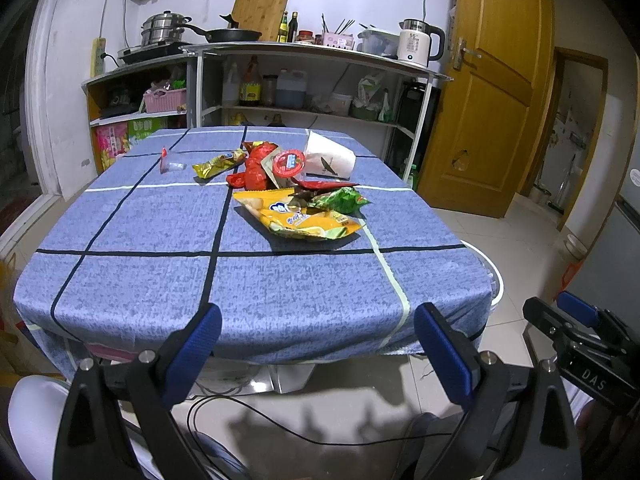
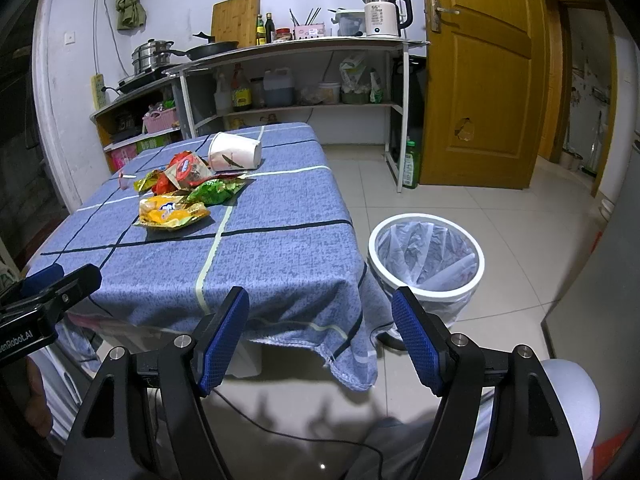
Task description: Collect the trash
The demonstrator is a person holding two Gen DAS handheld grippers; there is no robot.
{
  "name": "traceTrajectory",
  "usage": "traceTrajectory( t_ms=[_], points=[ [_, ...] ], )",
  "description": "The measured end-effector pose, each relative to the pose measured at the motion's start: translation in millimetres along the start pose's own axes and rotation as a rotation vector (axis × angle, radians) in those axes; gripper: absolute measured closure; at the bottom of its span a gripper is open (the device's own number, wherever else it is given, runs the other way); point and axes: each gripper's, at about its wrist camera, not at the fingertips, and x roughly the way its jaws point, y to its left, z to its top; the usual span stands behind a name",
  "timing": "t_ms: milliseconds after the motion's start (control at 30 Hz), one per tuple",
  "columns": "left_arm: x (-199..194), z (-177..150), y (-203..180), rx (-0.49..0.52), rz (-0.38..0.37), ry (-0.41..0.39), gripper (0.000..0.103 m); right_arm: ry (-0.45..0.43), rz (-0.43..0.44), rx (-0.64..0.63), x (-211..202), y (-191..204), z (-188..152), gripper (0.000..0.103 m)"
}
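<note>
Left claw (image 1: 318, 346) and right claw (image 2: 320, 334), both spread wide and holding nothing, short of the near edge of the table (image 1: 160, 280) draped in a blue checked cloth. Mid-table lies the trash: a yellow snack bag (image 1: 298, 216), a green crumpled wrapper (image 1: 340, 200), red wrappers (image 1: 256, 168) and a tipped white paper cup (image 2: 234, 156). A white round bin lined with clear plastic (image 2: 426, 258) stands on the tiled floor just beside the table's right corner.
</note>
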Motion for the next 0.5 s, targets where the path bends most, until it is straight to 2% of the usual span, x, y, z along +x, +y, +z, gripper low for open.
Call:
traceTrajectory(
  t_ms=[500],
  points=[
    [9.8,2.5,5.8,-0.017,-0.01,0.018,0.005,0.015,0.003,-0.008,7.7,2.2,0.2,0.029]
  ],
)
